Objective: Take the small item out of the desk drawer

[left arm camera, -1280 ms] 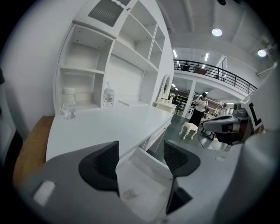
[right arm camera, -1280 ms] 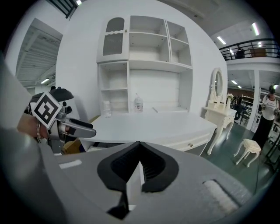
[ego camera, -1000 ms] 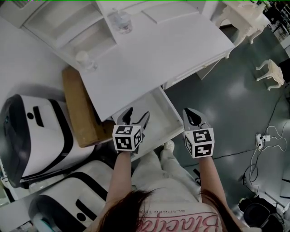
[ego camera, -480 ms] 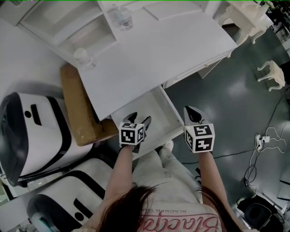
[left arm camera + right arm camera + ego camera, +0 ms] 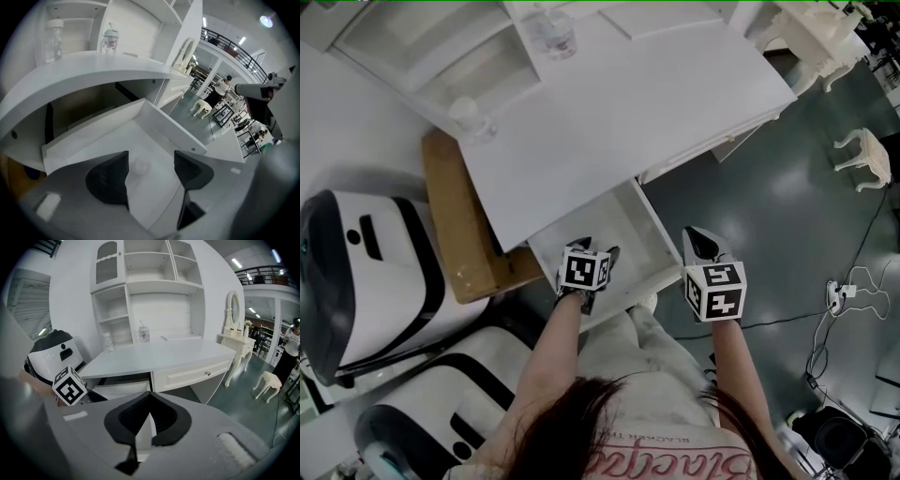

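Note:
The desk drawer [image 5: 623, 230] stands pulled out below the white desktop [image 5: 628, 103]. My left gripper [image 5: 594, 255] reaches down into it with its jaws wide apart. In the left gripper view a small white round item [image 5: 140, 165] lies on the drawer floor [image 5: 117, 140] between the open jaws of the left gripper [image 5: 151, 158]; neither pad touches it. My right gripper [image 5: 701, 240] hangs in front of the drawer's right corner, shut and empty. The right gripper [image 5: 150, 401] shows its tips meeting, with the left gripper's marker cube [image 5: 70, 386] off to the left.
Two clear bottles [image 5: 553, 37] [image 5: 469, 117] stand on the desk and its shelf. A brown cardboard box [image 5: 464, 225] and white-and-black machines [image 5: 366, 272] sit left of the desk. A second drawer with a knob [image 5: 208, 372] is closed. A stool [image 5: 862, 155] and cables [image 5: 844, 291] are on the floor at right.
The left gripper has moved right and forward, further over the open drawer, and its cube has turned. The right gripper has hardly moved.

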`<state>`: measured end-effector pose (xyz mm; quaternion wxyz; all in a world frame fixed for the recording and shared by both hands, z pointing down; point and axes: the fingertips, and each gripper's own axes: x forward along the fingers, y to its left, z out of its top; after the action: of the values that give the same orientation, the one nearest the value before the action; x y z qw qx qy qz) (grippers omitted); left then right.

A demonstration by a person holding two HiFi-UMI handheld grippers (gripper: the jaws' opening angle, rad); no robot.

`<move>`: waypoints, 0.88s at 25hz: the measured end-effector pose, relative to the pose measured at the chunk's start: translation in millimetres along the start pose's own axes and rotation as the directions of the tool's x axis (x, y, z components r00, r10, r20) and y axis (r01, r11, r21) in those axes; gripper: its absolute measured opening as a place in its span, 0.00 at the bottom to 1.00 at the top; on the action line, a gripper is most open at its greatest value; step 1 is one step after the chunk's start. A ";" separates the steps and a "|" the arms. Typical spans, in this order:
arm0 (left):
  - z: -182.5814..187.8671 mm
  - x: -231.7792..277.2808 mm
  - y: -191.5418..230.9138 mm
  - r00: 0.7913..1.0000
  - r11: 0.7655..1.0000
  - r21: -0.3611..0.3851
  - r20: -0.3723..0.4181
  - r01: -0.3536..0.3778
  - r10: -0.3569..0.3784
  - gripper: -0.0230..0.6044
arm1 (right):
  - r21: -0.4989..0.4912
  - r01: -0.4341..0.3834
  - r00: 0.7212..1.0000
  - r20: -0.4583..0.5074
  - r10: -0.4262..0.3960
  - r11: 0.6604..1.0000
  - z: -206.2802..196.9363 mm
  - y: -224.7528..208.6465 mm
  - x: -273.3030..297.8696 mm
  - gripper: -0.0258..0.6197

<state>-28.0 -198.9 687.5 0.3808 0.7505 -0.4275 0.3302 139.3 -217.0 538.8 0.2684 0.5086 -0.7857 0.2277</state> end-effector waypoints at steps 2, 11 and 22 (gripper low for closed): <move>-3.4 7.1 0.2 0.999 1.000 0.005 -0.031 -0.006 0.006 0.55 | 0.011 0.004 1.000 -0.006 -0.004 1.000 -2.2 -2.9 1.1 0.04; -22.6 38.9 5.0 0.990 0.999 0.040 -0.136 -0.034 0.039 0.53 | 0.018 0.014 0.999 -0.033 -0.014 1.000 -11.1 -14.2 5.1 0.04; -37.8 56.6 29.2 0.958 0.987 0.063 -0.242 -0.145 0.156 0.45 | 0.077 -0.010 0.999 -0.031 0.013 0.997 -13.5 -17.9 13.3 0.04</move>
<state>-36.9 -198.8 761.0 0.3880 0.6774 -0.4253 0.4580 153.9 -224.4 559.1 0.2596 0.5105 -0.7750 0.2671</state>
